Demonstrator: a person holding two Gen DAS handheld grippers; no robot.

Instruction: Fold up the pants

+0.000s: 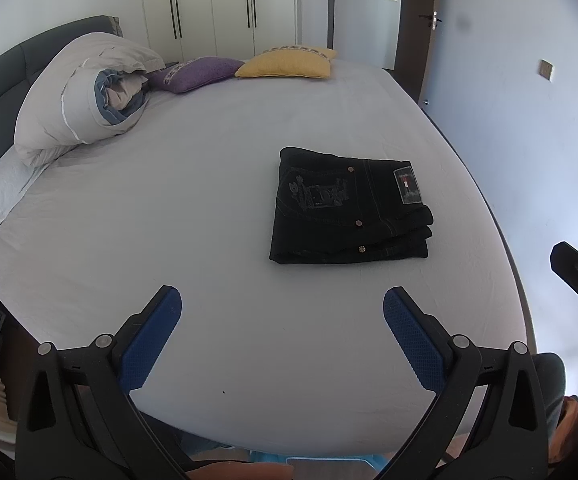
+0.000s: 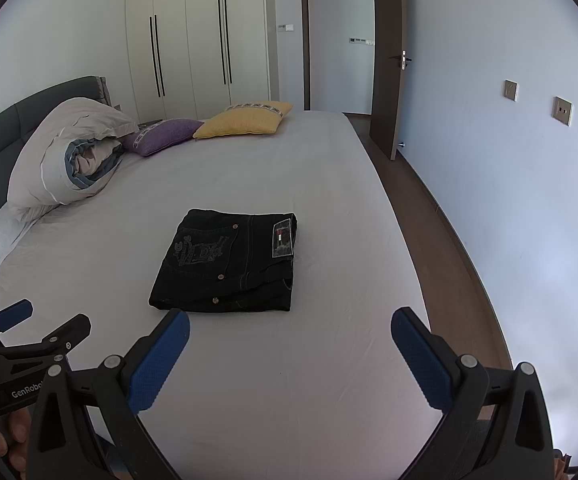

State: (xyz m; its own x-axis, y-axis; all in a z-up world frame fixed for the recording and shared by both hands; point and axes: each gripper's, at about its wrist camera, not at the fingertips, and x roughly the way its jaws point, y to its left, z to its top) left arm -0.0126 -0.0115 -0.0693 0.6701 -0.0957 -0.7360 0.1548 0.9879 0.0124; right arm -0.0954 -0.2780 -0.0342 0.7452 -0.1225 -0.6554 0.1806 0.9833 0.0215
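I see the wide bed with its pale grey sheet [image 2: 249, 184] spread beneath both cameras, and the black denim pants [image 2: 225, 262], folded into a compact rectangle, lie flat near its right side. My left claw [image 1: 282, 300] and right claw [image 2: 290, 322] both gape wide, holding nothing, apart from the pants.

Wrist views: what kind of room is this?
A bedroom, most likely: a made bed with cushions and a rolled duvet, plus a built-in wardrobe. Folded pants lie on the sheet.

left gripper [image 1: 282, 300] and right gripper [image 2: 290, 320] spread wide, empty.
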